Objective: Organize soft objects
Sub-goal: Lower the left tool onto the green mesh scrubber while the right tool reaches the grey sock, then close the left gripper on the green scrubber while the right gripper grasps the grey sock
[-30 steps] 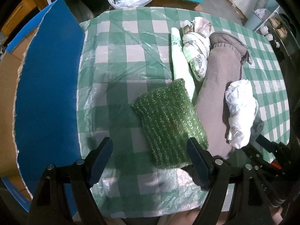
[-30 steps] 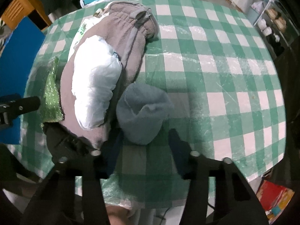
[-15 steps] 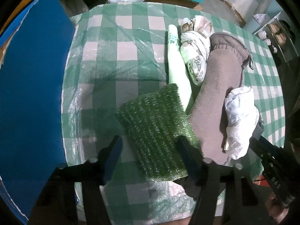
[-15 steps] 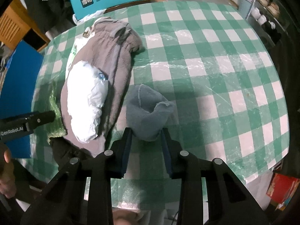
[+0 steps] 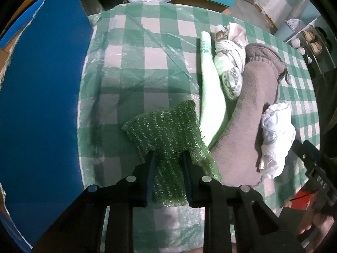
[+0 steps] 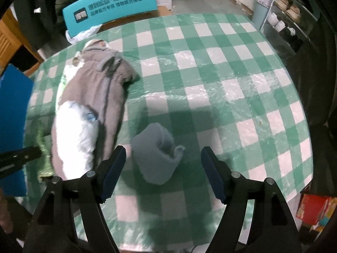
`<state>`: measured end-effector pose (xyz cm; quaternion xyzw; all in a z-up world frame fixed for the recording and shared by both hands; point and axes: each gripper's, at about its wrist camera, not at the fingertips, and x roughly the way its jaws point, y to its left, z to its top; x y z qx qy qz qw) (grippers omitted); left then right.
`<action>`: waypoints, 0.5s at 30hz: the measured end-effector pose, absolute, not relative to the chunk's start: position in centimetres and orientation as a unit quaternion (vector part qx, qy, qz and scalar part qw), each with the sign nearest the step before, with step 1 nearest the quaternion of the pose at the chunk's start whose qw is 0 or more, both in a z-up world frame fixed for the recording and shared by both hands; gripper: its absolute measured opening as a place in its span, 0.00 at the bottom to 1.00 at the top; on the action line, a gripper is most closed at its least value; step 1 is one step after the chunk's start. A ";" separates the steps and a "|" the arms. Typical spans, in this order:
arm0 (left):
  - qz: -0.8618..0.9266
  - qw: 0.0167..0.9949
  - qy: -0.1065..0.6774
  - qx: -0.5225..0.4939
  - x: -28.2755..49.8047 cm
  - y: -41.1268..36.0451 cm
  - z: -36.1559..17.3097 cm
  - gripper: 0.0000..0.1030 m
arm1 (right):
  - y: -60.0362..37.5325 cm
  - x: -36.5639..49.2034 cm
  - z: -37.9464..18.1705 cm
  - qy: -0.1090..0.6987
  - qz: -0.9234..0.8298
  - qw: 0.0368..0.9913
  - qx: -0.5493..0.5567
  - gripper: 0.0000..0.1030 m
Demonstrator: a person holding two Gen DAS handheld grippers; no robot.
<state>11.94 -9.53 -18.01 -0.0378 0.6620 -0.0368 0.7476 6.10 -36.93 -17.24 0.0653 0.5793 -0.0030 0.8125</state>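
My left gripper [image 5: 168,158] is shut on a green bubble-wrap sheet [image 5: 166,130], pinching its near end so it bunches between the fingers. To its right lie a pale green roll [image 5: 210,88], a crumpled patterned bundle [image 5: 229,63], a grey-brown fleece garment [image 5: 248,113] and a white crumpled bag [image 5: 276,135]. In the right wrist view my right gripper [image 6: 163,154] is open above a rolled blue-grey sock [image 6: 155,158], which lies on the table between the fingers. The fleece garment [image 6: 101,90] and white bag [image 6: 78,139] lie to its left.
A green-and-white checked tablecloth [image 6: 210,80] under clear plastic covers the round table. A blue board [image 5: 42,105] stands along the left edge. A teal sign [image 6: 109,6] stands behind the table, with shelves [image 6: 284,16] to the far right.
My left gripper closed on the green bubble wrap and bunched it. My right gripper closed on the blue-grey sock, then opened wide and drew back; the sock lies on the table.
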 end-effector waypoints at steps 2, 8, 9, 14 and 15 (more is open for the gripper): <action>-0.033 0.749 0.660 -0.034 12.4 -9.5 -18.1 0.20 | -37.0 6.7 -18.0 0.586 -0.007 0.808 0.061 0.72; -0.034 0.750 0.660 -0.021 14.2 -9.3 -18.7 0.15 | -36.5 7.5 -19.6 0.599 -0.002 0.799 0.050 0.72; -0.035 0.750 0.660 -0.020 14.7 -9.5 -18.7 0.13 | -36.4 7.5 -19.7 0.600 0.000 0.799 0.047 0.72; -0.036 0.751 0.659 -0.016 14.1 -9.6 -18.8 0.10 | -35.5 7.5 -20.1 0.605 0.017 0.795 0.028 0.45; -0.036 0.752 0.658 -0.016 14.5 -9.7 -18.8 0.09 | -35.4 7.5 -20.2 0.608 0.020 0.793 0.027 0.40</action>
